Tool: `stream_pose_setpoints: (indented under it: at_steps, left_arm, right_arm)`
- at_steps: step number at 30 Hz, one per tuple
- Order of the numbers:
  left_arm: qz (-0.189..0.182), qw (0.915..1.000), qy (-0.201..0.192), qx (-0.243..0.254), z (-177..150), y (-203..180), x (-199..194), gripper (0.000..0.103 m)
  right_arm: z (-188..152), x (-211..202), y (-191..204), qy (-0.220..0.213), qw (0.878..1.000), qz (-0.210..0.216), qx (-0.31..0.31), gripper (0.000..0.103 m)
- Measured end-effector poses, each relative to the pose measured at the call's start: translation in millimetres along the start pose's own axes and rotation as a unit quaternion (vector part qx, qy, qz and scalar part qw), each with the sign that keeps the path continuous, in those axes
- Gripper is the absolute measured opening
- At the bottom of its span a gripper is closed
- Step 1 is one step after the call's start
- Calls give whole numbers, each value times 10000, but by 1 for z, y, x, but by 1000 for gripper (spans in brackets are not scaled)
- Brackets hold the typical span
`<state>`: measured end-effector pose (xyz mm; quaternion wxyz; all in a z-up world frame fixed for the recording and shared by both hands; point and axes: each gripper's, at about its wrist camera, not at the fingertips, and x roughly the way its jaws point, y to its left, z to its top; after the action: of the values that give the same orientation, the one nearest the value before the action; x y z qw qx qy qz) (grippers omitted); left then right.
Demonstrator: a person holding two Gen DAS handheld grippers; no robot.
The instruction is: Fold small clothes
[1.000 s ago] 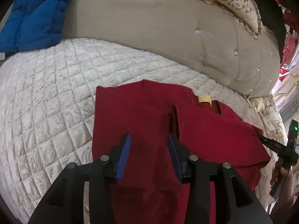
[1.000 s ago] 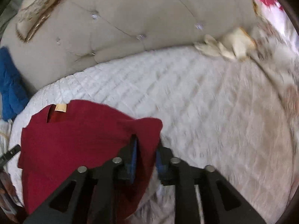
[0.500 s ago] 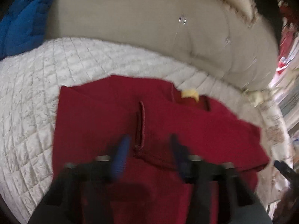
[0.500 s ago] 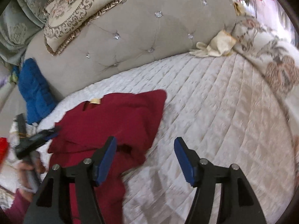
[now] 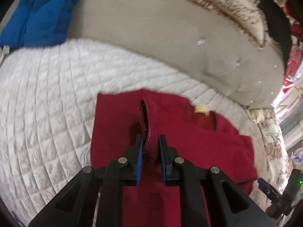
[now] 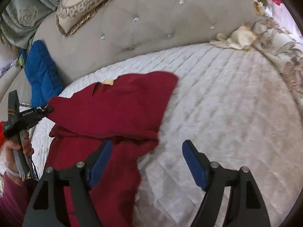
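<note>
A dark red garment point(image 5: 198, 147) with a yellow neck label point(image 5: 201, 109) lies partly folded on the white quilted bedspread point(image 5: 47, 104). My left gripper point(image 5: 150, 147) is shut on a raised hemmed edge of it, pinched between the blue pads. In the right wrist view the red garment point(image 6: 117, 109) spreads at the left, and the left gripper point(image 6: 47, 109) grips its left edge. My right gripper point(image 6: 146, 147) hangs over the garment's lower right edge. Its jaws are opening, and the pads press on nothing.
A beige tufted headboard point(image 6: 151, 19) curves behind the bed. A blue quilted cloth point(image 6: 41, 75) leans against it at the left, below a patterned cushion point(image 6: 90, 1). A cream cloth point(image 6: 238, 37) lies at the far right. A hand point(image 6: 15, 147) holds the left gripper.
The left gripper's jaws closed on a raised edge of the red garment. The right gripper let go of the garment's corner, opened wide and drew away to the right.
</note>
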<state>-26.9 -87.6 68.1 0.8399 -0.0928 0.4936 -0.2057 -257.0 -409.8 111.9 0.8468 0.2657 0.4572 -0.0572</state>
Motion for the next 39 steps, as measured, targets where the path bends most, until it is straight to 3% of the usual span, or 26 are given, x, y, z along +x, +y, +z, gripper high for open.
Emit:
stream_pose_setpoints:
  at_steps: [2, 3, 6, 8, 11, 13, 15, 19, 21, 23, 24, 27, 31, 34, 36, 39]
  left_arm:
    - [18, 9998, 125, -138, -2, 8, 10, 0]
    - [57, 9996, 164, -206, -3, 11, 13, 0]
    - [31, 9991, 233, -361, -2, 22, 16, 0]
    - [103, 9989, 225, -388, -3, 26, 14, 1]
    - [175, 9991, 139, -360, -2, 24, 7, 4]
    - [291, 9992, -46, -259, -1, 20, -1, 6]
    - [382, 9989, -188, -189, 1, 16, -6, 7]
    - [609, 9972, -438, -10, 0, 8, -11, 11]
    - [728, 9965, -376, 145, -2, 4, -6, 13]
    - [795, 9964, -232, 201, -5, 3, 3, 13]
    - [827, 9962, -167, 212, -7, 4, 7, 13]
    - [984, 9946, -46, 321, -12, 1, 18, 13]
    - [1076, 9933, -90, 407, -14, -3, 17, 13]
    - [1121, 9926, -157, 450, -18, -4, 14, 13]
    - [1155, 9922, -191, 435, -21, -5, 10, 13]
    - [1147, 9918, -348, 449, -30, -7, -11, 13]
  right_arm:
    - [5, 14, 4, 91, 9999, -58, -77, 47]
    - [6, 23, 10, 280, 9987, -289, -319, 28]
    - [-3, 28, 16, 623, 9948, -456, -665, 21]
    - [-9, 23, 10, 814, 9931, -404, -735, 21]
    - [2, 2, -5, 771, 9967, -52, -229, 23]
    - [14, -16, -11, 296, 9996, 27, 23, 49]
    - [26, -18, -8, -40, 9999, -155, 2, 56]
    - [44, 20, 17, 50, 9989, -223, -418, 53]
    - [47, 41, 26, 159, 9964, -418, -717, 49]
    - [46, 65, 20, 311, 9911, -980, -844, 41]
    - [48, 70, 9, 281, 9941, -821, -646, 43]
    - [51, 53, 8, 256, 9955, -845, -348, 42]
    - [30, 28, 30, 252, 9944, -687, -762, 43]
    - [10, 37, 31, 538, 9865, -1128, -1054, 46]
    - [3, 41, 17, 683, 9900, -1014, -698, 48]
    - [3, 19, 13, 515, 9950, -795, -304, 51]
